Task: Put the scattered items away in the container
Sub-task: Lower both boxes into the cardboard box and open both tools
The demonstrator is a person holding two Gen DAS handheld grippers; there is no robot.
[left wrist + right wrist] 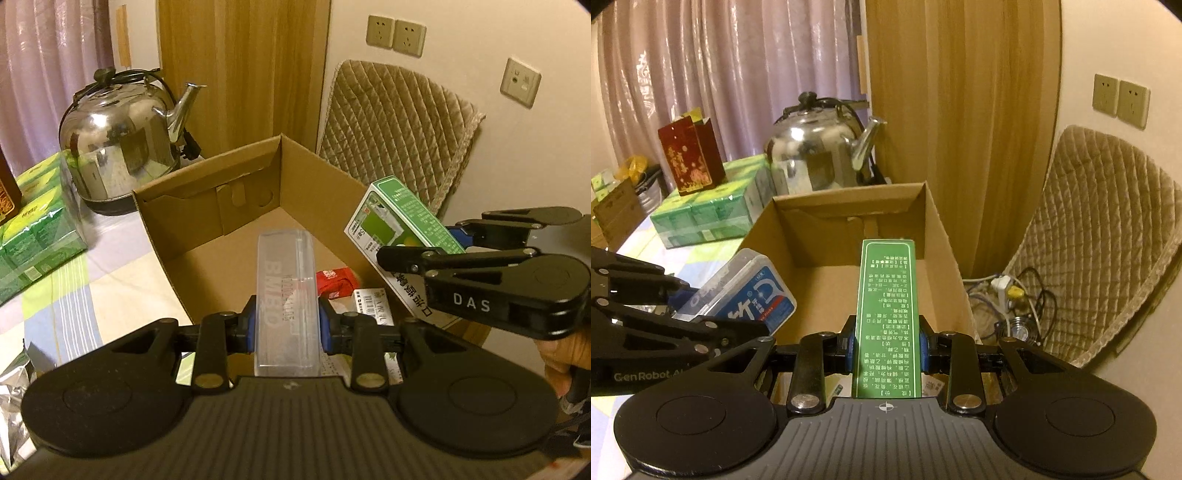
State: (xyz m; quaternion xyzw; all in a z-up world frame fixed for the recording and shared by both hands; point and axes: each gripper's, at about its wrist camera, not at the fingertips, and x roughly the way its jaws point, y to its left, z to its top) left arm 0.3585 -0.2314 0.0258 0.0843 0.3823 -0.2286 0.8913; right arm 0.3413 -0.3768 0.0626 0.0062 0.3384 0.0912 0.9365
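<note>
Both things held over the open brown cardboard box (pixel 236 206), ready to drop in.

Left gripper (pixel 286 325): blue fingers (pixel 249 325) clamped tight on the clear plastic case with grey letters (pixel 286 291). Case sticking out flat and forward, over the near edge of the box.

Right gripper (pixel 886 345): fingers (pixel 849 347) clamped on the long green paper box with tiny white writing (pixel 886 314). Tip of it already over the brown floor of the box.

Inside, near the front: a small red packet (pixel 334 280) and a white slip with a barcode (pixel 373 301).

Best way, probably: go lower first, well past the box walls, then let go softly. One at a time, so no bumping. Aim for the bare floor at the back, not on top of the red packet.

Both grippers tipped down and forward, side by side and close. A bit of a hand (pixel 557 354) behind the right one.
</note>
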